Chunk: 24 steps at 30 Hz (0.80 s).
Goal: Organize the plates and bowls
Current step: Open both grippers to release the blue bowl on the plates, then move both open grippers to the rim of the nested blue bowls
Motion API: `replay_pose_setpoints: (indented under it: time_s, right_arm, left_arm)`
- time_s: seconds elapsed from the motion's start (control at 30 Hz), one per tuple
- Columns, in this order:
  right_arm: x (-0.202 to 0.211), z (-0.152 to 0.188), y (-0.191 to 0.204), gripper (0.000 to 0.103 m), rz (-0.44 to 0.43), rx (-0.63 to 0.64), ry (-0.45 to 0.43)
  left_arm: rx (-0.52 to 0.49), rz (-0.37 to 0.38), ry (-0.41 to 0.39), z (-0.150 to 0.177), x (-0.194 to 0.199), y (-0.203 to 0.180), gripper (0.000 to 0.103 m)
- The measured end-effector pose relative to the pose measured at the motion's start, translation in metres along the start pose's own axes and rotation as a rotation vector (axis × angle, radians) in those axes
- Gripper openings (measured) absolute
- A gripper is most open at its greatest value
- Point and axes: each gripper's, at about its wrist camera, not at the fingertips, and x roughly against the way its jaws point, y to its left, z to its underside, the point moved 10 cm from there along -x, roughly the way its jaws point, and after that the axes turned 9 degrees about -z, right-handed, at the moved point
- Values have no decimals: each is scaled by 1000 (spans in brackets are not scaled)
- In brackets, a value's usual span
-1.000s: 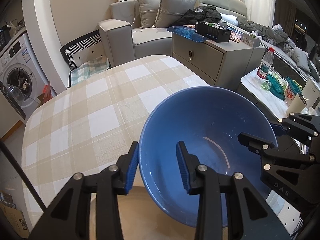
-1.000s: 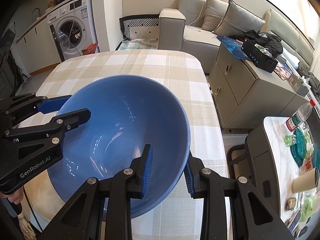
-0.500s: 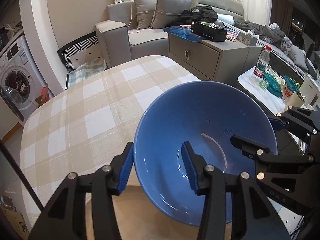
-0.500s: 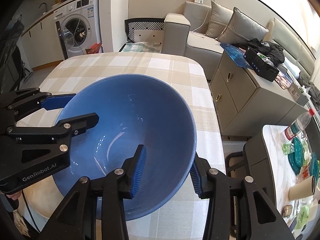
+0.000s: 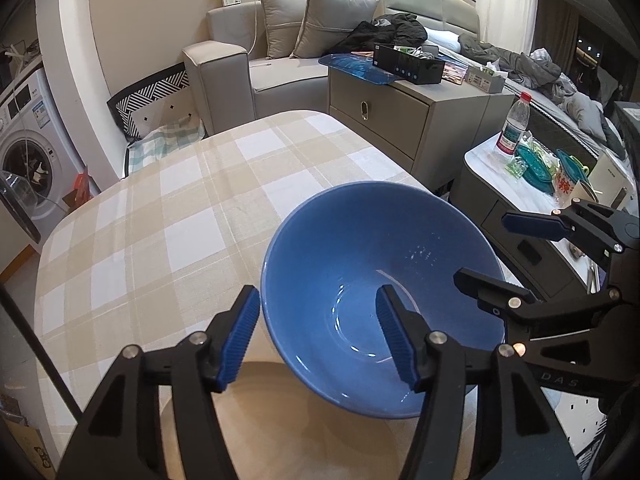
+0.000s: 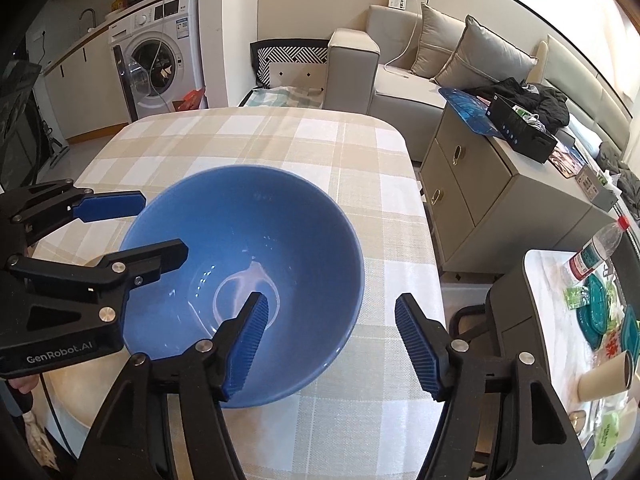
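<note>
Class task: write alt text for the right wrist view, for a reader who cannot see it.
A large, glossy blue ceramic bowl sits on a beige-and-white checked tablecloth, with two black, blue-padded grippers open around its rim: the right gripper straddles the near edge, the left gripper the far-left edge. A grey sofa stands behind.

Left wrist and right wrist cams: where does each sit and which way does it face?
Left wrist: on the left tongs, facing forward over the blue bowl and checked table toward the sofa; right tongs enter at right.
Right wrist: on the right tongs, facing the bowl, the table, the washing machine; left tongs enter at left.
Shared: bowl, table, sofa, cabinet, both tongs open astride the rim.
</note>
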Motion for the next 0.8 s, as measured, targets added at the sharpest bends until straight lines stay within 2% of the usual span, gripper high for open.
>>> replay_pose_setpoints:
  time_s: [0.07,0.13,0.27,0.43,0.57,0.63,0.8]
  right_arm:
    - [0,0,0,70,-5,-3,0]
    - [0,0,0,74,-9,-6,-2]
    - [2,0,1,78,-21,-15,-10]
    - [2,0,0,83,-39,-32,-16]
    - [2,0,2,88,-53,-34,-19]
    - [2,1,3,91,-64,-35,-18]
    - [1,1,3,97,-81,-46,-22]
  left_arm:
    - [-3,3,-4,1,2,0,65]
    - [-2,5,-10,2,5,0,78]
    - [6,8,-14,3,7,3,79]
    - [43,16,-16,6,9,11,97]
    - [75,50,-4,10,10,16,99]
    - [84,50,-2,13,10,18,103]
    - [101,51,-3,17,11,22,103]
